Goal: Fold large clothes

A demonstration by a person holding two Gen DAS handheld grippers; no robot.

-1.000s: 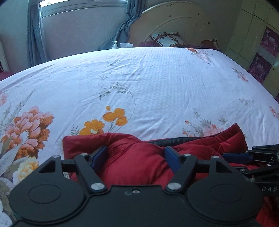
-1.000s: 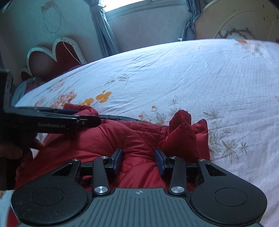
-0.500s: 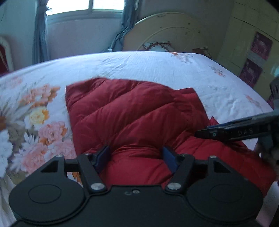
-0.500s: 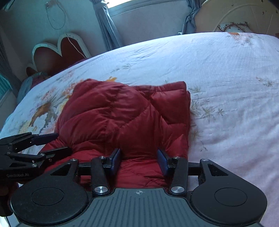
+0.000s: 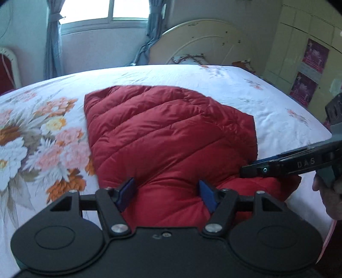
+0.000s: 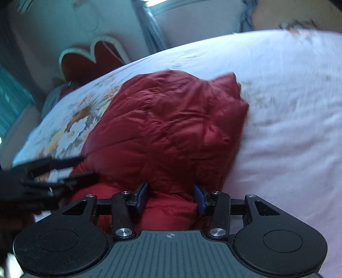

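Note:
A red quilted puffer jacket (image 5: 166, 128) lies folded over on the floral bed sheet (image 5: 42, 136); it also shows in the right wrist view (image 6: 166, 128). My left gripper (image 5: 166, 193) is open, its blue pads apart on either side of a bulge of the jacket's near edge. My right gripper (image 6: 170, 197) is open the same way at the jacket's near edge. The right gripper also shows at the right of the left wrist view (image 5: 277, 165), and the left gripper at the left of the right wrist view (image 6: 70, 171). The right wrist view is blurred.
The bed sheet (image 6: 288, 128) stretches right of the jacket. A cream headboard (image 5: 203, 40) and a window (image 5: 106, 12) with curtains stand beyond the bed. Cabinets with red posters (image 5: 310, 70) are at the right. A heart-shaped chair back (image 6: 94, 57) stands at the left.
The jacket's far part was laid over, so it now lies spread flat. Both grippers have pulled back toward the near edge and lifted their view; the pads are wider apart.

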